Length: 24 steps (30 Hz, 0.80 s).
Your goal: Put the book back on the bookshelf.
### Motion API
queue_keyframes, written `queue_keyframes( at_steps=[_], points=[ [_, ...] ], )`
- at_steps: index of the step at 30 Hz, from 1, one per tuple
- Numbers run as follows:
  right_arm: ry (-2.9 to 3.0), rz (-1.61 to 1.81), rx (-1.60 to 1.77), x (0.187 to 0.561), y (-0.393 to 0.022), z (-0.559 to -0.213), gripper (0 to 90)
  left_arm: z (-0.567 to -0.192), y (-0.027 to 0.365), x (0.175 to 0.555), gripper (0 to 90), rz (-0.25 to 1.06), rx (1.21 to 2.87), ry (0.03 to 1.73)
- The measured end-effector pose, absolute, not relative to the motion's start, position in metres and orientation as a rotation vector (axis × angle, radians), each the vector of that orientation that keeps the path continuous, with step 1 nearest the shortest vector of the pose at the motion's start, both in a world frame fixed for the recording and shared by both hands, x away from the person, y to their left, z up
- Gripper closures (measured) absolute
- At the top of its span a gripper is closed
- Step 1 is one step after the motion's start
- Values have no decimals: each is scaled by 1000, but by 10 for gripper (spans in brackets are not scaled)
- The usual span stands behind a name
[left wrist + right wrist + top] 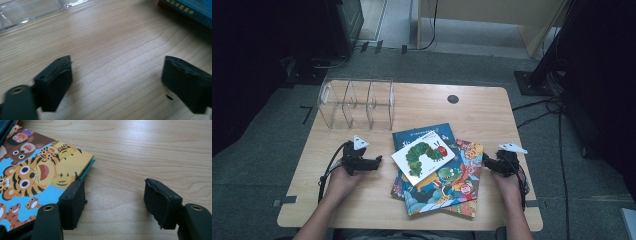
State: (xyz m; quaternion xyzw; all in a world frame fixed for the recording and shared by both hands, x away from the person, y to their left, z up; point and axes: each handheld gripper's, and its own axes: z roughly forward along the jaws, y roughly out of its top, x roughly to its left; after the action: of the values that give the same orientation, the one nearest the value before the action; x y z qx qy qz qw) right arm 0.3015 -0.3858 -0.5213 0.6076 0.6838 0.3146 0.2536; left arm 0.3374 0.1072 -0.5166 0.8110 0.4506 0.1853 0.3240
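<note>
A loose stack of picture books lies in the middle of the wooden table (492,110): a white caterpillar book (422,156) on top, a blue book (424,134) under it, and a colourful animal book (451,185) lower down. My left gripper (378,161) rests low on the table just left of the stack, jaws open over bare wood (117,75). My right gripper (485,160) sits at the stack's right edge, open. In the right gripper view its left jaw stands at the corner of the tiger-cover book (37,175); nothing is between the jaws (113,200).
A clear plastic divided organizer (357,104) stands at the back left of the table; its edge (30,12) lies ahead of the left gripper. A dark round grommet (453,99) is near the far edge. Cables and stands crowd the floor at right.
</note>
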Motion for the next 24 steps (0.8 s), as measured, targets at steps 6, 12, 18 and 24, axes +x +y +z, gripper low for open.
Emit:
queue_keyframes(
  at_steps=[6, 12, 18, 24],
  points=[
    [1896, 870, 1678, 302, -387, -517, 369, -512, 110, 337, 286, 467, 2129, 1185],
    [1921, 930, 1644, 298, -383, -506, 475, -503, 107, 338, 408, 342, 2178, 1163],
    [1969, 1022, 1608, 295, -371, -495, 566, -498, 98, 338, 623, 251, 2220, 1113],
    [2044, 1092, 1552, 294, -354, -488, 688, -489, 93, 340, 768, 177, 2196, 1059]
  ],
)
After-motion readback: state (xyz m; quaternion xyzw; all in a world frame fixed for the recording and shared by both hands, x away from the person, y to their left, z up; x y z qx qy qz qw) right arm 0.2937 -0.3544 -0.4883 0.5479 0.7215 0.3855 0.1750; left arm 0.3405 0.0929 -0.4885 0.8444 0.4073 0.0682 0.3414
